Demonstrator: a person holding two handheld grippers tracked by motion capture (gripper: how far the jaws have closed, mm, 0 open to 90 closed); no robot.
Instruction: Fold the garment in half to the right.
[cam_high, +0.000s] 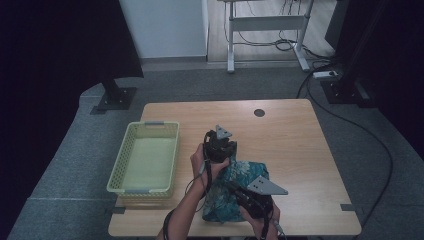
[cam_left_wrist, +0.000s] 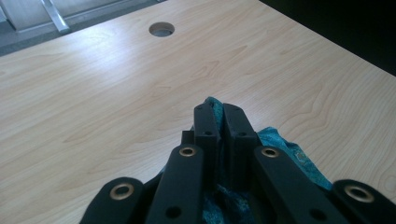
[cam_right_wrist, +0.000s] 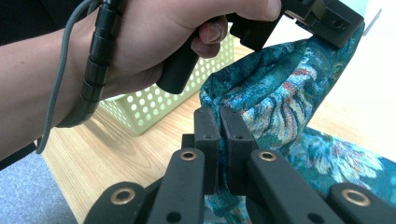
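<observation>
The wooden desk (cam_high: 290, 145) takes up the middle of the room, pale grain running across it, with a small round cable hole (cam_high: 259, 112) near its far edge. On its left side sits a light green plastic basket (cam_high: 127, 150), its walls dotted with holes, standing just beside the work and not touching it.

Toward the near edge, right of the basket, lies a teal cloth (cam_high: 225, 197) with a flowery pattern, bunched up rather than flat. Part of it rests on the desk and part is pulled up off the surface between the two tools.

The person's left hand (cam_right_wrist: 154, 46) wraps around the handle of the left gripper (cam_high: 223, 152), a cable looping past the wrist. That gripper sits at the far end of the cloth; in its own view (cam_left_wrist: 222, 123) the two black jaws stand pressed together with a fold of teal fabric pinched between them, the bare desk stretching beyond.

The right gripper (cam_high: 239, 192) is at the near end of the cloth, close to the desk's front edge. In its own view (cam_right_wrist: 221, 128) its jaws are likewise clamped together on an edge of the cloth, the fabric rising from there toward the other tool.
</observation>
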